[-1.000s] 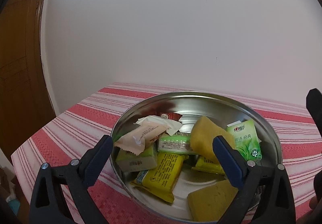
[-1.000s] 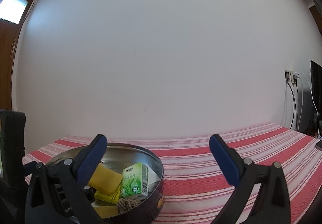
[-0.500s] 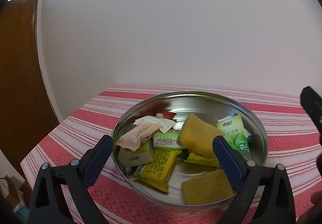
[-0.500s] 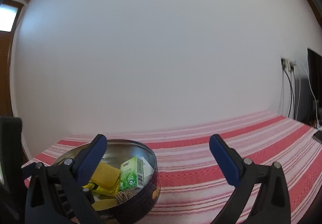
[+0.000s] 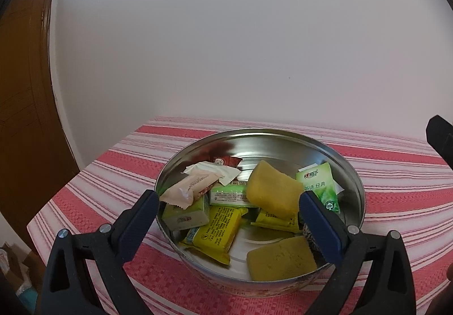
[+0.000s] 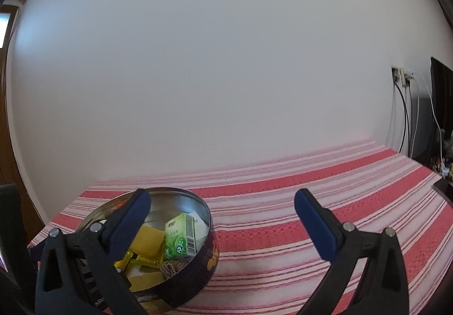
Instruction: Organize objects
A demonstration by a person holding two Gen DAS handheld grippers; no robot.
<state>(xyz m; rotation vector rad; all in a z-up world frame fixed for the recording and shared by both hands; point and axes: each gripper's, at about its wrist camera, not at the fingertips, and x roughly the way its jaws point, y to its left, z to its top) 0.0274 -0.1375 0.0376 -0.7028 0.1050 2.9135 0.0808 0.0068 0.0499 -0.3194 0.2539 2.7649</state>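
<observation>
Two views: taken in turn, left wrist first; each as label and value.

Left wrist, gripper: left gripper [image 5: 226, 207] has its jaws spread wide and holds nothing; it hangs over the near rim of the round tin [image 5: 357, 182].
Left wrist, tin: it stands on the striped tablecloth [image 5: 113, 173] near the table's left end; wrapped snacks lie heaped inside; a yellow packet [image 5: 218, 232], a green tea carton [image 5: 320, 187], a white wrapper [image 5: 215, 172], a pale green box [image 5: 187, 214] and two yellow sponge-like blocks, one propped up [image 5: 271, 191], one flat by the near wall [image 5: 280, 259].
Left wrist, change: over the last second the tin has slid lower and smaller in this view, more of its near outer wall now showing; the gripper has drawn back and up from the contents, empty.
Right wrist, gripper: right gripper [image 6: 222, 208] is also spread wide and empty; it hovers above bare cloth to the right of the tin [image 6: 208, 241].
Right wrist, surroundings: a wall socket with cables [image 6: 403, 78] sits far right; no loose item shows on the cloth.
Right wrist, change: the view has swung, the tin now larger at lower left.
Meaning for the task: everything visible sits in the tin; my judgement is that the gathering is at or near its end.
</observation>
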